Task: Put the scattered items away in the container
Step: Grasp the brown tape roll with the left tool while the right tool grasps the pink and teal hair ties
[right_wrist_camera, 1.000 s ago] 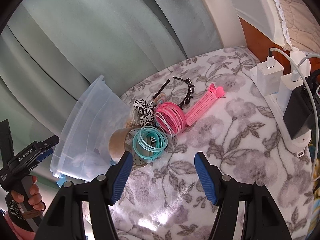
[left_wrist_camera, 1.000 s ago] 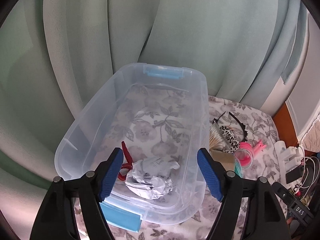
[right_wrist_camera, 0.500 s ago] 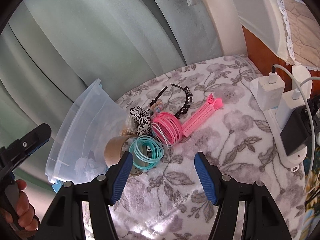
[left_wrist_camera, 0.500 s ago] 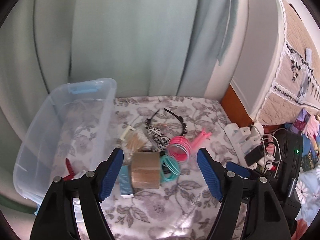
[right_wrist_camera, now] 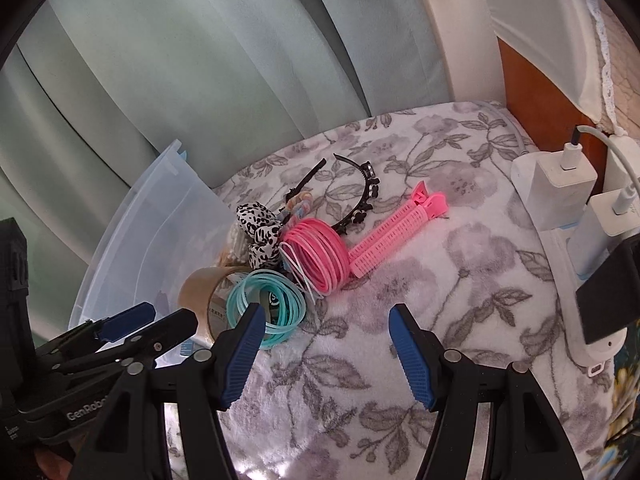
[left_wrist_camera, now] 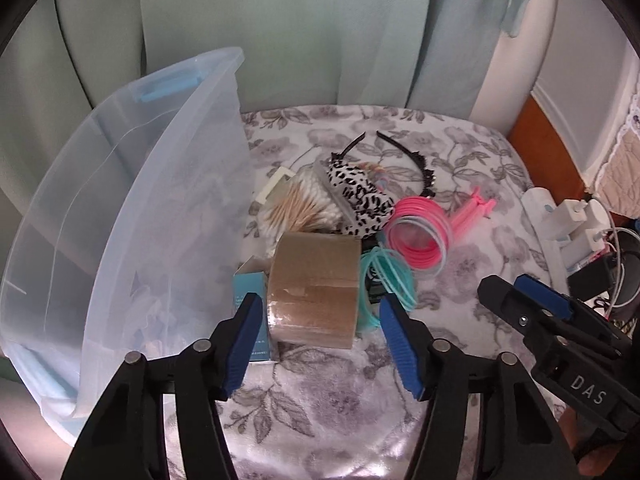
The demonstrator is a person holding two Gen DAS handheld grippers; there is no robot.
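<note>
A brown tape roll (left_wrist_camera: pixel 314 284) lies on the floral blanket beside the clear plastic bin (left_wrist_camera: pixel 120 200). My left gripper (left_wrist_camera: pixel 320 312) straddles the roll with its jaws closing; a small gap shows on each side, so the pads are not touching it. Teal rings (left_wrist_camera: pixel 390 280), pink rings (left_wrist_camera: pixel 420 232), a leopard-print scrunchie (left_wrist_camera: pixel 360 196), cotton swabs (left_wrist_camera: pixel 296 208), a black headband (left_wrist_camera: pixel 416 160) and a small teal box (left_wrist_camera: pixel 250 284) crowd around it. My right gripper (right_wrist_camera: pixel 326 316) hangs open over bare blanket, just short of the teal rings (right_wrist_camera: pixel 264 304) and a pink hair clip (right_wrist_camera: pixel 392 232).
A white power strip (right_wrist_camera: pixel 560 200) with chargers and cables runs along the right edge, next to a wooden board. Pale green curtains hang behind the blanket. The bin (right_wrist_camera: pixel 152 232) holds crumpled paper, dimly seen through its wall.
My left gripper swung right from above the bin and dropped to the tape roll, its jaws narrowing. The right gripper edged a little toward the pile.
</note>
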